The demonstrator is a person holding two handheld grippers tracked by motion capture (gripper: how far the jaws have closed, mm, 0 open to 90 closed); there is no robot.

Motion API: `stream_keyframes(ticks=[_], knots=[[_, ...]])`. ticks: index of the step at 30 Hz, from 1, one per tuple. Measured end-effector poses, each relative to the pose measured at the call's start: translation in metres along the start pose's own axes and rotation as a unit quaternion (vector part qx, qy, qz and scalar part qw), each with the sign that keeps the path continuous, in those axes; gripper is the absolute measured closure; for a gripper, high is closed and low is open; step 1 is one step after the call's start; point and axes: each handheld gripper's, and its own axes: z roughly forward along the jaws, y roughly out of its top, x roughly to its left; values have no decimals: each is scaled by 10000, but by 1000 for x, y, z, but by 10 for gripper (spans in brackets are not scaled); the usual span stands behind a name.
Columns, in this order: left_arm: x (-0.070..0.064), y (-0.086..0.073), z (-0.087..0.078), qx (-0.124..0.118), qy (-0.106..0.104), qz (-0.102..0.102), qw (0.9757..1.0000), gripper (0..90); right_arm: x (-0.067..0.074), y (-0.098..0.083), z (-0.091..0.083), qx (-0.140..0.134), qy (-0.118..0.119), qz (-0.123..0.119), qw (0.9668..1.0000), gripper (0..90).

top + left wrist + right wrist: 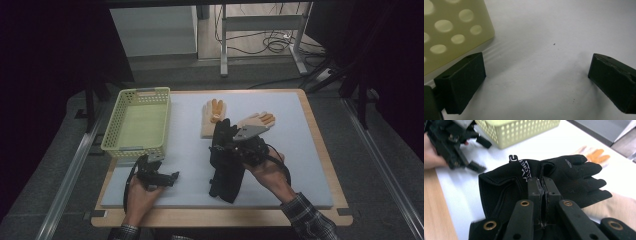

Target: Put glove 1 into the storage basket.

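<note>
On the white mat (190,150), black glove (564,177) bears unreadable white lettering.

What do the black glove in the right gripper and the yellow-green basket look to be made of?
Black glove: looks like soft knit or synthetic fabric, matte, folding and creasing where the right gripper pinches it; printed white lettering on the cuff. The exact fibre can't be told.
Basket: looks like moulded plastic, pale yellow-green, smooth with a slight sheen, walls pierced by regular rows of holes.
</note>
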Motion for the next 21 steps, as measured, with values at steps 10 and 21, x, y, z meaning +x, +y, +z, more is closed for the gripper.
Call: stream_keyframes(ticks=[10,21], knots=[[0,0,0,-7,5,4,10000,15,22,-53,9,450,296,259,9982,818],[0,0,0,-22,9,-15,10000,15,-9,-56,24,222,155,532,9982,632]])
